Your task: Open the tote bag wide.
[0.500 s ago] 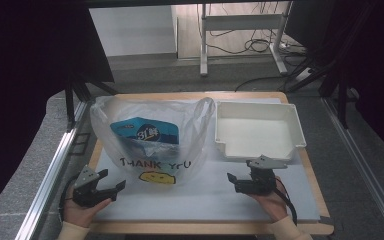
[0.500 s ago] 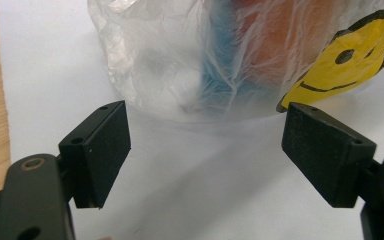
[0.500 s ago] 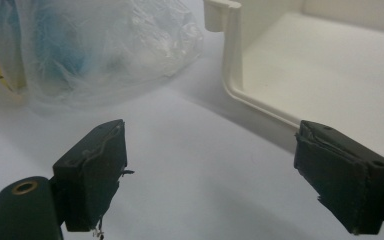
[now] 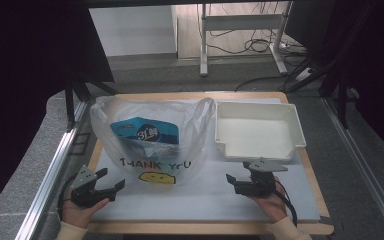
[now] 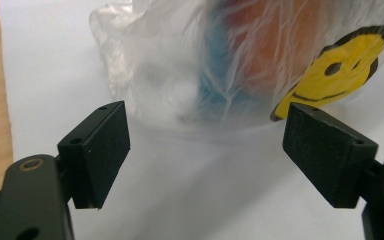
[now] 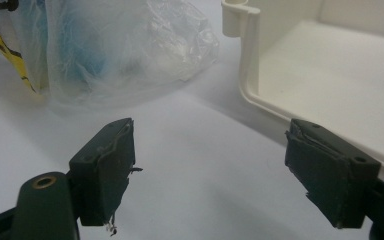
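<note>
A clear plastic bag (image 4: 152,137) lay on the white sheet (image 4: 205,200) that covered most of the wooden tabletop (image 4: 310,227), a little left of the middle, its handles spread toward the far edge. Through the film showed a blue packet (image 4: 145,131) with white lettering, and on the near side of the bag were printed the words THANK YOU and a yellow smiley face (image 4: 156,177). To the right of the bag, just beside it, sat a shallow white tray (image 4: 294,120) with raised walls, its inside bare. The person's left hand (image 4: 80,210) came in at the near left corner holding the left gripper (image 4: 111,184), which rested low over the sheet and pointed right toward the bag's near left corner. Its fingers (image 5: 100,150) stood wide apart with nothing between them; in the left gripper view the crumpled bottom of the bag and the smiley face lay just beyond them, not touching. The right hand (image 4: 265,202) held the right gripper (image 4: 237,179) at the near right, just in front of the tray's near wall, pointing left toward the bag. Its fingers (image 6: 107,165) were also spread wide and empty, their pads visibly worn and frayed at the edges; the right gripper view showed the bag's corner off to the far left and the tray's rounded near corner to the right, with bare sheet between. Beyond the tabletop stood a white metal frame (image 4: 242,30) and loose cables on the floor (image 4: 260,75).
</note>
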The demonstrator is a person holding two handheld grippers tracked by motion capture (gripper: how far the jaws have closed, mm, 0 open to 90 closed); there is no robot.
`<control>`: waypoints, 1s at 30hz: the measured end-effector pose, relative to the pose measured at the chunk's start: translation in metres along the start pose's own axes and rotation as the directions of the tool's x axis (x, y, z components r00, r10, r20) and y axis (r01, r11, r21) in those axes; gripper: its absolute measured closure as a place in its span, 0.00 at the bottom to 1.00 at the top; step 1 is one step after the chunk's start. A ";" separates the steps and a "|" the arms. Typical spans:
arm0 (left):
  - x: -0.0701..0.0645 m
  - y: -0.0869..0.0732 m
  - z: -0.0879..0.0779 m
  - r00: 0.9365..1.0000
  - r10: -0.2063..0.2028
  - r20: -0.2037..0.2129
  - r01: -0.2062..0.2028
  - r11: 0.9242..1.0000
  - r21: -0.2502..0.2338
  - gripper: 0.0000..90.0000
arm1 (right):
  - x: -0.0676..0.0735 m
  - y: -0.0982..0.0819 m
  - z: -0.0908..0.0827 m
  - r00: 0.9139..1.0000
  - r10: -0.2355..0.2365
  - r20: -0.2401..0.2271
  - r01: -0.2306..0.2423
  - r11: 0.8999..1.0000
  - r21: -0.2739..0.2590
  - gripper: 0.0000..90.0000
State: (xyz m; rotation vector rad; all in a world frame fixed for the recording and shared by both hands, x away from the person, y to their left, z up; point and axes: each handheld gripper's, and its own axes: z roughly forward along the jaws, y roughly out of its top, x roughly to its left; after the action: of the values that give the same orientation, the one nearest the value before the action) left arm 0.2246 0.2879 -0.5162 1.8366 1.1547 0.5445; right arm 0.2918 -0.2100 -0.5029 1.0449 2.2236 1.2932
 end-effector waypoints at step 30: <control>0.006 0.025 -0.025 1.000 -0.023 0.002 0.023 0.999 -0.037 0.29 | 0.000 -0.005 -0.003 1.000 -0.004 0.026 0.004 1.000 -0.011 0.29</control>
State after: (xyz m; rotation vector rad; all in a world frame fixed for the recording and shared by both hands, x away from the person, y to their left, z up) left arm 0.2214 0.2990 -0.4829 1.7897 1.1561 0.5475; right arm 0.2879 -0.2133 -0.5061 1.0466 2.1964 1.2818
